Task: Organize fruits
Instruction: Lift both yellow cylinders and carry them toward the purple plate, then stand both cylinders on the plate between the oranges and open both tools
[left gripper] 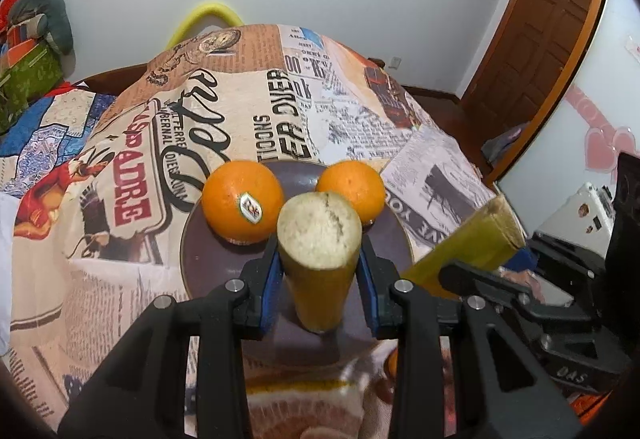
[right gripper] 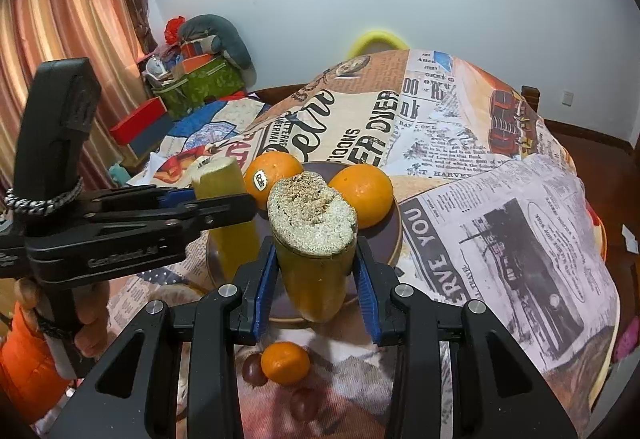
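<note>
Between the left claw (left gripper: 320, 271) fingers, left wrist view: a sugarcane piece (left gripper: 319, 239), gripped at mid-length, cut end up, over the near part of the dark plate (left gripper: 200, 259). Just beyond it on that plate: stickered orange (left gripper: 242, 201) left of the claw, plain orange (left gripper: 352, 189) right. Far right, the right claw's cane piece (left gripper: 472, 243) shows, near the plate rim.

Right wrist view: right claw (right gripper: 314, 271) closed around a second cane piece (right gripper: 312, 235), also end up, above the plate's (right gripper: 394, 235) near edge. Left of it, the left claw (right gripper: 224, 205) with its cane (right gripper: 228, 215). Both oranges (right gripper: 272, 179) (right gripper: 362, 195) sit on the plate just ahead. Under the claw, on the table (right gripper: 500, 207): a small mandarin (right gripper: 285, 362), off the plate; dark round shapes beside it, can't tell whether fruit or cloth print.

Progress, my read: two oranges placed, two canes in hand but not set down, mandarin left. Roughly halfway.
</note>
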The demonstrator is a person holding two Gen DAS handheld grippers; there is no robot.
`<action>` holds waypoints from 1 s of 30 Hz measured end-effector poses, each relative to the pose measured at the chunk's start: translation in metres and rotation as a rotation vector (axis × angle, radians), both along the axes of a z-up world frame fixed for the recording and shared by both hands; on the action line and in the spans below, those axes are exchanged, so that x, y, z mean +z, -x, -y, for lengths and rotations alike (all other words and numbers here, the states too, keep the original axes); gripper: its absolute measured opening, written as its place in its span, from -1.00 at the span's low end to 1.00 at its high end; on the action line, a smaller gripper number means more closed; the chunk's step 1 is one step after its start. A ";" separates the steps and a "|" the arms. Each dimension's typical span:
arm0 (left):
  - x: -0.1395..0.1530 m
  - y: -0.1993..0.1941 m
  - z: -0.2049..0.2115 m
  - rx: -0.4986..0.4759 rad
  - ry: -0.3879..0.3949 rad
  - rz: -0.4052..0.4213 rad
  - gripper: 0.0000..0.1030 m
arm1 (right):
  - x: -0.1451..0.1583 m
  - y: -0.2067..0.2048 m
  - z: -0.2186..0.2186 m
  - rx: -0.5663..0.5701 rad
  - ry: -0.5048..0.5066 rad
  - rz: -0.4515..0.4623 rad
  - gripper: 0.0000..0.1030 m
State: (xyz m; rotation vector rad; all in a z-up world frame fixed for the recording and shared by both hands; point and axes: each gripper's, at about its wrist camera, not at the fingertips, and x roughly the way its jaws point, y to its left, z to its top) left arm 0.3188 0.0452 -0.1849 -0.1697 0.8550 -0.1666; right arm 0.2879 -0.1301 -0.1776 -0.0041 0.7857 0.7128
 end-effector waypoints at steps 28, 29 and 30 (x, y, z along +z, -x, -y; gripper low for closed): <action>0.008 0.010 -0.030 0.036 -0.055 0.048 -0.28 | -0.005 -0.028 -0.027 0.040 0.016 0.016 -0.34; 0.007 0.011 -0.032 0.037 -0.057 0.047 -0.28 | -0.006 -0.032 -0.029 0.039 0.019 0.013 -0.34; 0.007 0.011 -0.033 0.039 -0.060 0.045 -0.28 | -0.006 -0.035 -0.032 0.037 0.026 0.012 -0.34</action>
